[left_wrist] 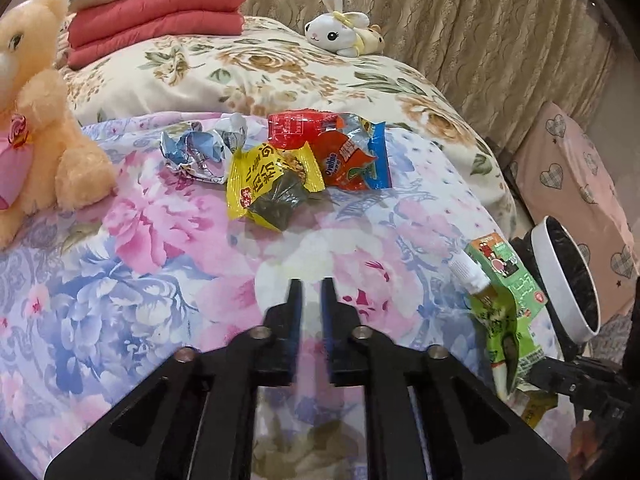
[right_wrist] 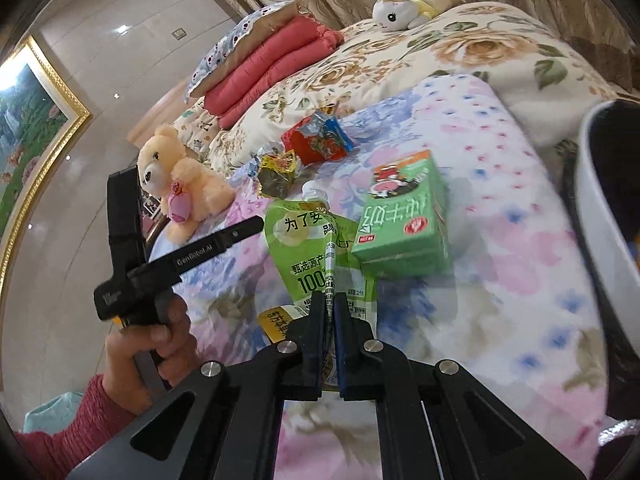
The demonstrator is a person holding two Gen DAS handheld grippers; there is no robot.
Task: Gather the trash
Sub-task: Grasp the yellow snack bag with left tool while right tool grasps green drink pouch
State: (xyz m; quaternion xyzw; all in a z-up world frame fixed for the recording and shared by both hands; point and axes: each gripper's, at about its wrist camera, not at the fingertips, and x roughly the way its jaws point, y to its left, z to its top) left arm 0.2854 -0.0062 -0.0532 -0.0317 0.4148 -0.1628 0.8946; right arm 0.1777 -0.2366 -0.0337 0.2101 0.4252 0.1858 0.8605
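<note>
Trash lies on a floral bedspread (left_wrist: 160, 264): a crumpled silver wrapper (left_wrist: 200, 150), a yellow snack wrapper (left_wrist: 272, 184) and a red Ovaltine packet (left_wrist: 340, 152). My left gripper (left_wrist: 311, 286) is nearly shut and empty, a short way in front of them. My right gripper (right_wrist: 329, 300) is shut on a green spouted drink pouch (right_wrist: 308, 248), lifted off the bed; the pouch also shows in the left wrist view (left_wrist: 502, 328). A green milk carton (right_wrist: 404, 224) lies just beside the pouch. A small yellow wrapper (right_wrist: 276, 322) lies under the pouch.
A white bin with a black liner (left_wrist: 568, 276) stands off the bed's right edge, also in the right wrist view (right_wrist: 600, 208). A peach teddy bear (left_wrist: 36, 120), a bunny plush (left_wrist: 340, 26), folded red quilts (left_wrist: 156, 16) and a heart-print pillow (left_wrist: 576, 188) are around.
</note>
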